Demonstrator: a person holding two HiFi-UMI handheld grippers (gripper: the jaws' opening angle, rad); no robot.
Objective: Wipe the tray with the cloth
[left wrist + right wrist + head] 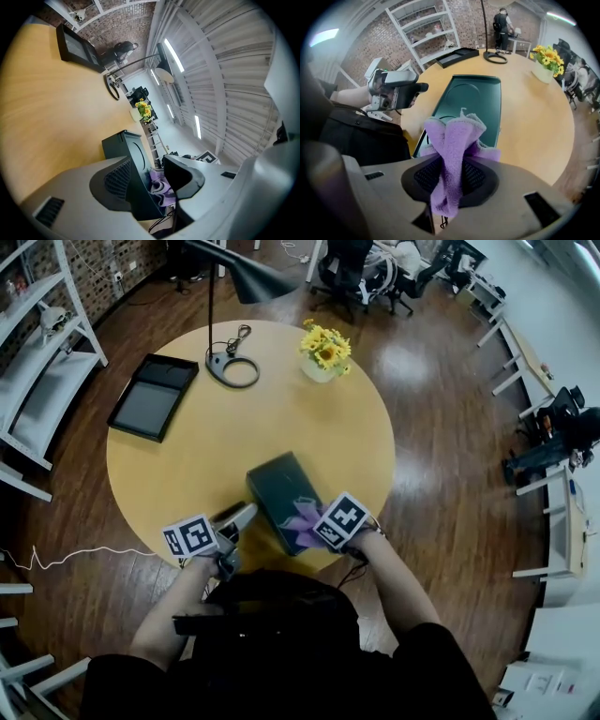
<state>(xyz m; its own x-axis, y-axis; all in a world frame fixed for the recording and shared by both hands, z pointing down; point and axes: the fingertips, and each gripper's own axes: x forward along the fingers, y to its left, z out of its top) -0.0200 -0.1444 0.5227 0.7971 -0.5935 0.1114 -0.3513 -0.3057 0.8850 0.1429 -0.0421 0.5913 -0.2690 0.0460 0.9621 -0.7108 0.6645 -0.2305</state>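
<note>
R gripper (450,174) jaws clamped on purple cloth (452,140), at near end of dark tray (279,486) on table (281,409). L gripper (146,182) jaws wide, apparently straddling tray edge, unclamped. Wipe prob. barely begun, most left.

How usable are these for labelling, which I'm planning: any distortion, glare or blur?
Head view: wide-angle curving, with a glare patch on the wooden floor. Left gripper view: heavy fisheye, black corners, ceiling lights blown out. Right gripper view: same fisheye and dark corners, purple cloth in sharp focus.
</note>
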